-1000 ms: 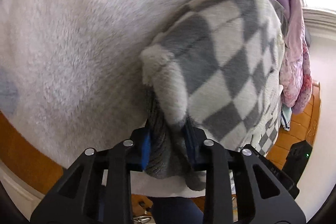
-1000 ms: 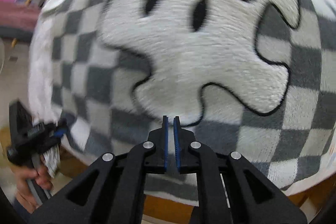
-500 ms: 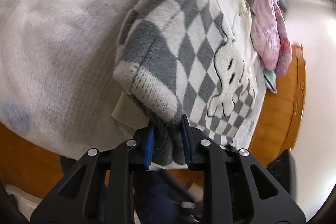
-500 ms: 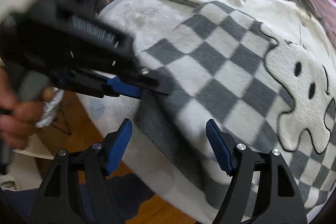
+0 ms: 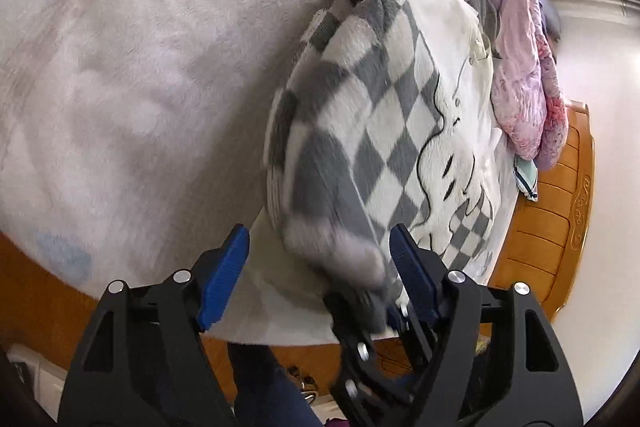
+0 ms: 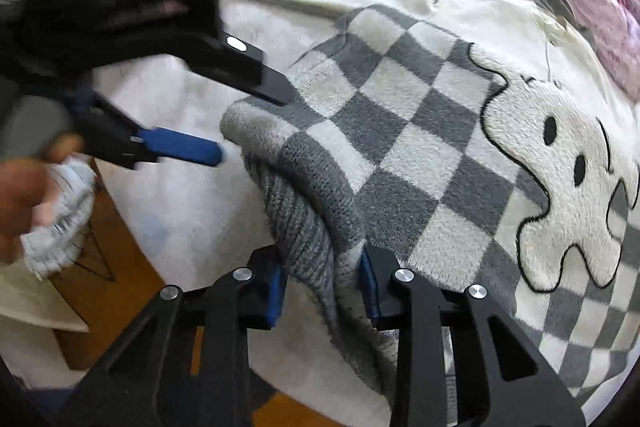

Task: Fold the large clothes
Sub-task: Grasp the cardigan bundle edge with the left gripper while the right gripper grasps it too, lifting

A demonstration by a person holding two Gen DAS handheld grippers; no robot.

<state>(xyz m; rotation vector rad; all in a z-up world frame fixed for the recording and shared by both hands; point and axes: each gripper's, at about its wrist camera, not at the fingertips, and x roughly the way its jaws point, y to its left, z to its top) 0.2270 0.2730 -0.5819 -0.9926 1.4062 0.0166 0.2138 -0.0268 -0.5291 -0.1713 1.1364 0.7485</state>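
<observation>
Left tool (image 5: 320,259) open, fingers spread either side of the checkered sweater (image 6: 400,131), not gripping. Right tool (image 6: 322,287) clamped on the sweater's gray ribbed hem (image 6: 308,227). Sweater lies on the bed (image 5: 140,67), near the edge, over a white fuzzy blanket.

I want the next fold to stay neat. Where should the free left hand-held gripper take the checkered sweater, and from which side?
Probably the ribbed hem edge of the checkered sweater, beside where the right hand-held gripper pinches it. Come from the bed's near edge: there the hem lifts into a graspable ridge.
</observation>
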